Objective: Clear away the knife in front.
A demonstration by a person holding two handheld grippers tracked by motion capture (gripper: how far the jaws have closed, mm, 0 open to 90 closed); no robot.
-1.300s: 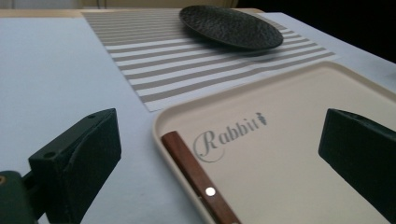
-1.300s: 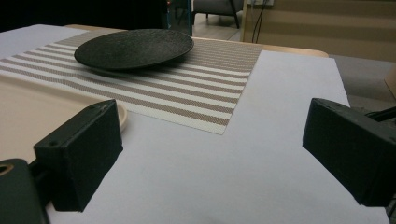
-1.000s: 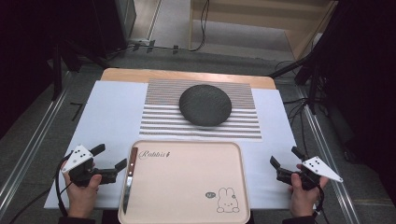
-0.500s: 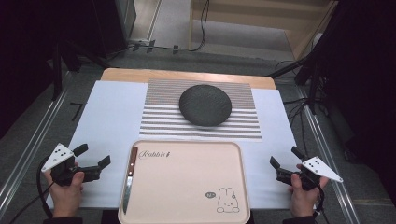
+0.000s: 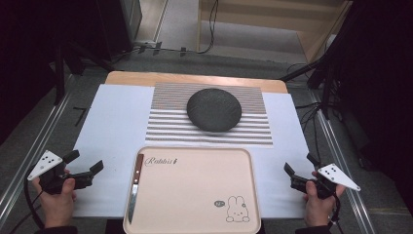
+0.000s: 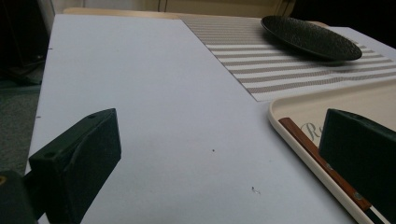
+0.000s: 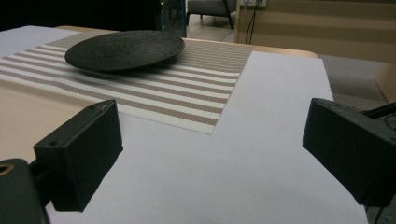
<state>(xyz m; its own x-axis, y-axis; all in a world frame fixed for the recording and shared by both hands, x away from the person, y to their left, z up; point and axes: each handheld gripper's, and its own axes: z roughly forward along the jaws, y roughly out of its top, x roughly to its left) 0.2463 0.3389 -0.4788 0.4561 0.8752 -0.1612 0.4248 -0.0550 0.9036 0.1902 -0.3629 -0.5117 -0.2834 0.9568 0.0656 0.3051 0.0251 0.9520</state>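
Note:
A cream tray (image 5: 195, 195) with a rabbit print lies at the table's near edge. A knife (image 5: 135, 187) with a brown handle rests along the tray's left side, blade toward me. Beyond the tray, a dark round plate (image 5: 214, 109) sits on a striped mat (image 5: 165, 127). My left gripper (image 5: 86, 161) is open and empty over the white sheet, left of the tray. In the left gripper view, the gripper (image 6: 217, 154) frames bare sheet, with the knife handle (image 6: 322, 163) beside the right jaw. My right gripper (image 5: 299, 164) is open and empty to the right of the tray. In its own view, the gripper (image 7: 212, 149) faces the plate (image 7: 123, 49).
A white sheet (image 5: 117, 122) covers most of the wooden table. Metal rails run along both sides of the table. Cables and dark stands lie on the floor past the far edge.
My left gripper has drawn left, away from the tray's left edge, staying open. The right gripper has not moved.

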